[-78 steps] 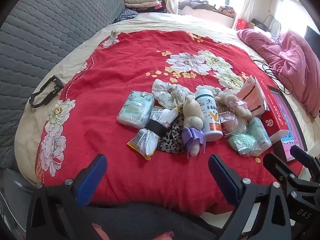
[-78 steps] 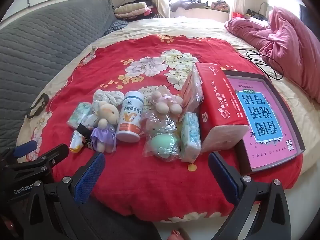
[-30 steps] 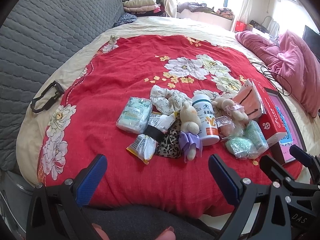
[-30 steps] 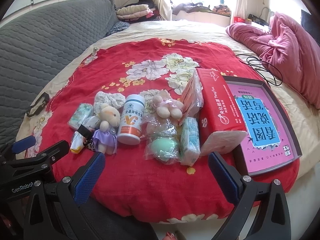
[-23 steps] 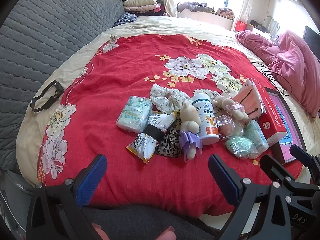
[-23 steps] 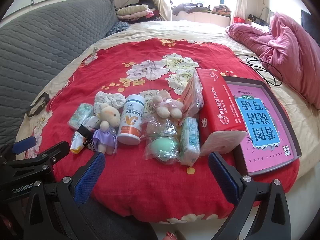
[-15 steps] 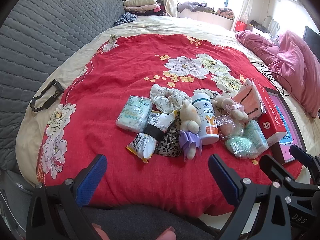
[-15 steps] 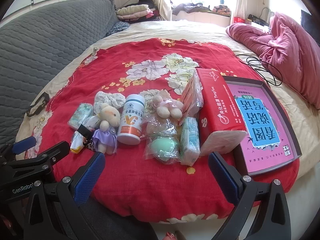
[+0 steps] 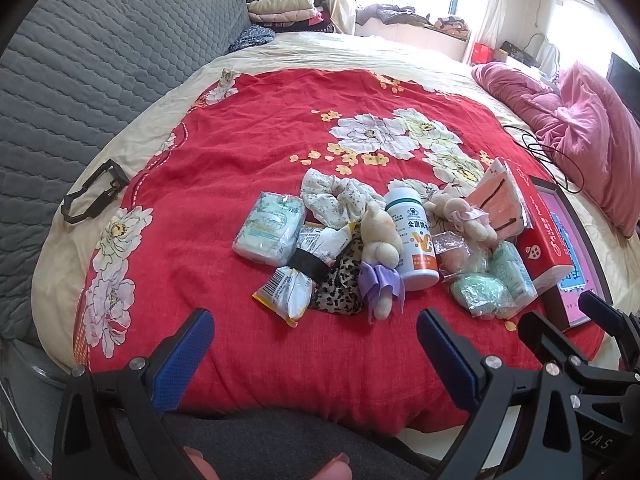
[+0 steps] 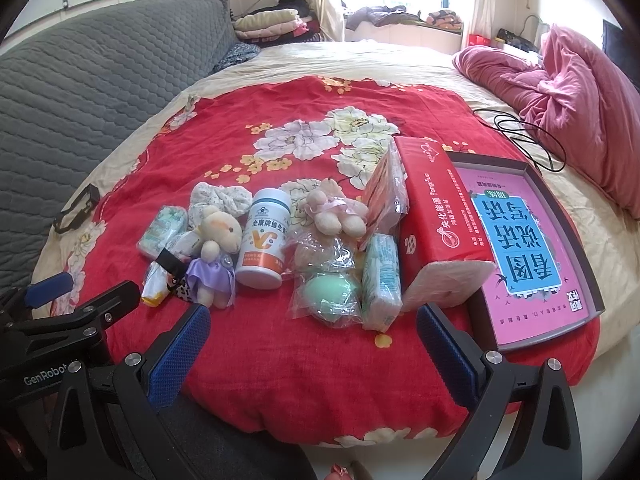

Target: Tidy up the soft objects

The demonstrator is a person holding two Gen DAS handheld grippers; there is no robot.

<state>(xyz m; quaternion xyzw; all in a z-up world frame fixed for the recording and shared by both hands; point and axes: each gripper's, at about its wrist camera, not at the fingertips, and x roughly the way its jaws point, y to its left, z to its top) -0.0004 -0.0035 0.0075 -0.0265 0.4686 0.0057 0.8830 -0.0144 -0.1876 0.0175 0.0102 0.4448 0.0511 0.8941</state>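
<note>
A bed (image 9: 280,28) covered by a red floral blanket (image 9: 256,152) holds a cluster of small items near its front edge. From the left: a wrapped tissue pack (image 9: 269,229), a crumpled snack packet (image 9: 289,293) bound with black tape, a floral scrunchie (image 9: 333,197) behind it, and a leopard-print cloth (image 9: 340,284) partly tucked under a plush bear in a purple dress (image 10: 214,254). Next stands a white vitamin bottle (image 10: 265,243), then a pink plush toy (image 10: 335,213) lying on its back, a bagged green sponge (image 10: 327,294), a second tissue pack (image 10: 382,280), a red tissue box (image 10: 438,220) and a tray with a pink printed sheet (image 10: 528,240). The items appear bunched together for sorting, with the tray perhaps the destination.

The left gripper (image 9: 314,344) and right gripper (image 10: 312,340) both hover short of the pile, jaws spread wide and empty. A clear bag above the sponge holds something pale I cannot identify. A black clip-like object (image 9: 94,192) lies far left, apart.
</note>
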